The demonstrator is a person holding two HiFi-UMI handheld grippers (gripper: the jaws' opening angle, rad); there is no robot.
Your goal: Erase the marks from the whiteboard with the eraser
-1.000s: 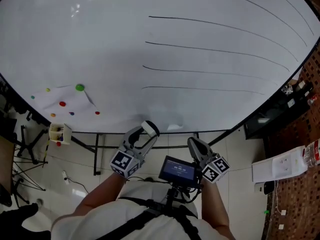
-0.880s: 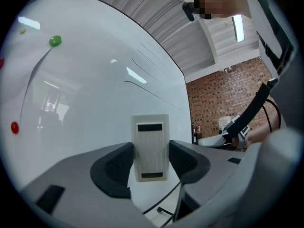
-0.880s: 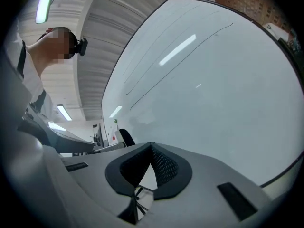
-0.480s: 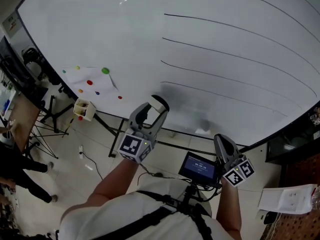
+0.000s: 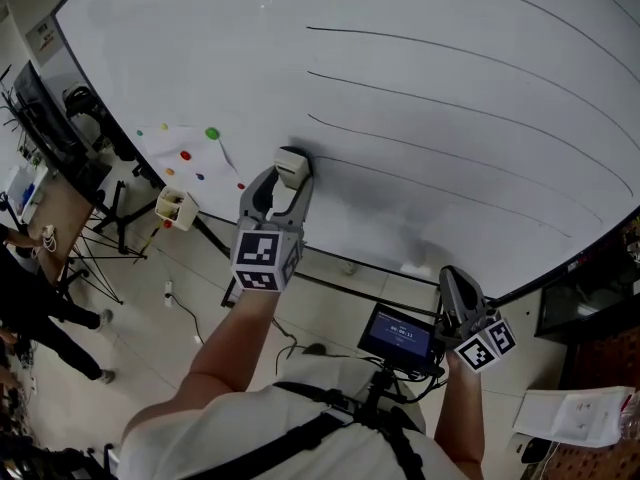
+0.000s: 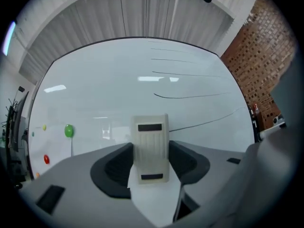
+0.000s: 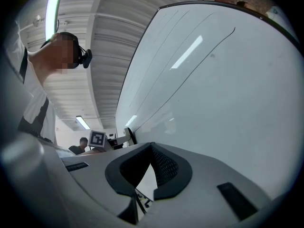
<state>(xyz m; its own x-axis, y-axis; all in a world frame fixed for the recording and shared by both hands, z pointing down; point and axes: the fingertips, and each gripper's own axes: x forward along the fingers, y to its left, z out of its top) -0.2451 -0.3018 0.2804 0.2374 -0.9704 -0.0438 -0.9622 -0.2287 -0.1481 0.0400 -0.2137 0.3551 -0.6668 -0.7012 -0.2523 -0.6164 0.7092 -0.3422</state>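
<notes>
eraser: pale block (image 5: 291, 166), clamped end-on in my left claw; its far end is up at the whiteboard, by the left end of the lowest black line; whether it touches the board I cannot tell
marks: long black lines (image 5: 450, 98) stacked across the right part of the board; a grey smudge on the board just right of the eraser
whiteboard: big and white (image 5: 200, 58), filling the upper head view; bare on its left part
left claw: mine (image 5: 283, 183), raised to the board; jaws closed on both sides of the eraser
right claw: mine (image 5: 455, 286), low beside my body, well apart from the eraser; jaw tips together, nothing between them
magnets: green one (image 5: 211, 133) and small coloured dots near the board's lower left, on a paper sheet (image 5: 170, 148)
screen: small, lit (image 5: 403, 334), at my chest, just beside the right claw
</notes>
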